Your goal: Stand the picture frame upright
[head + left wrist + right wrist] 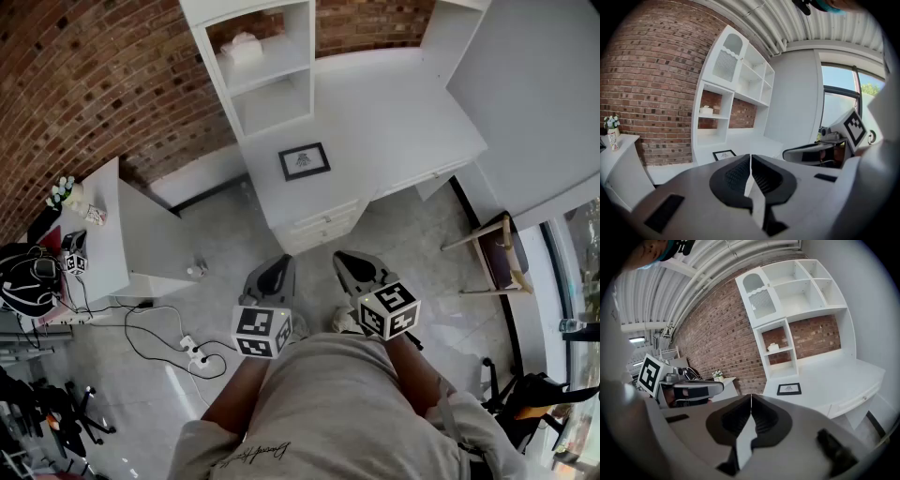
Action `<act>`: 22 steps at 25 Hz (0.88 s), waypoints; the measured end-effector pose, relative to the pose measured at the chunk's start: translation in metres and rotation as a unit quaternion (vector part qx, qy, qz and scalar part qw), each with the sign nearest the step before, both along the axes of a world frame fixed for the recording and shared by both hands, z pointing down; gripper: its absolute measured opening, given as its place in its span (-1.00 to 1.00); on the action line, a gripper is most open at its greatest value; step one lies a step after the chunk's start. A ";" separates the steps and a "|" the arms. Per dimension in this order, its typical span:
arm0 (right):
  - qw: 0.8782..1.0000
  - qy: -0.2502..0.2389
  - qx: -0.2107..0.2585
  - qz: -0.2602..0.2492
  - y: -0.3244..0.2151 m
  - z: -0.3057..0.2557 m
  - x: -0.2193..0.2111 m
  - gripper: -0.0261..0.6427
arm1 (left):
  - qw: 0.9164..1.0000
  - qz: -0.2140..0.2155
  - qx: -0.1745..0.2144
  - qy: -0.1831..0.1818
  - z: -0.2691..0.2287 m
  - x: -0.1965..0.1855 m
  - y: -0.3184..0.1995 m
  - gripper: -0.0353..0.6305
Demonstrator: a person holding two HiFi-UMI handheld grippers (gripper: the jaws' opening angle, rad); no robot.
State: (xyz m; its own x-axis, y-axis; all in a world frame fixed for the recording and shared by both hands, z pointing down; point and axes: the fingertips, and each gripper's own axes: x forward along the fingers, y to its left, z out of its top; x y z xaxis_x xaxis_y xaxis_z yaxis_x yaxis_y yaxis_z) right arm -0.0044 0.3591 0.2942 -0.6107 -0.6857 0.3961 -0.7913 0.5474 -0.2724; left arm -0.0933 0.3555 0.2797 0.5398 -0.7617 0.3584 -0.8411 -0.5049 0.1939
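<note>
A small black picture frame point(304, 161) lies flat on the white desk point(394, 122), near its front left corner below the shelf unit. It also shows lying flat in the left gripper view as the frame point(724, 154) and in the right gripper view as the frame point(789, 389). Both grippers hang well short of the desk, in front of the person's body. My left gripper point(270, 275) is shut with nothing in it, jaws meeting at the tip point(750, 157). My right gripper point(356, 267) is shut and empty too, its jaws pressed together point(751, 396).
A tall white shelf unit point(267, 66) stands on the desk's left end, with drawers point(323, 225) beneath the desk front. A low white side table point(103, 234) is at the left, with cables and a power strip point(192, 352) on the floor. A chair point(497, 258) stands at the right.
</note>
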 end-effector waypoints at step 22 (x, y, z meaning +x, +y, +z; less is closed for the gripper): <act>1.000 -0.008 -0.005 0.013 0.008 -0.004 -0.028 -0.83 | 1.000 0.020 0.002 0.008 -0.006 -0.022 0.008 -0.83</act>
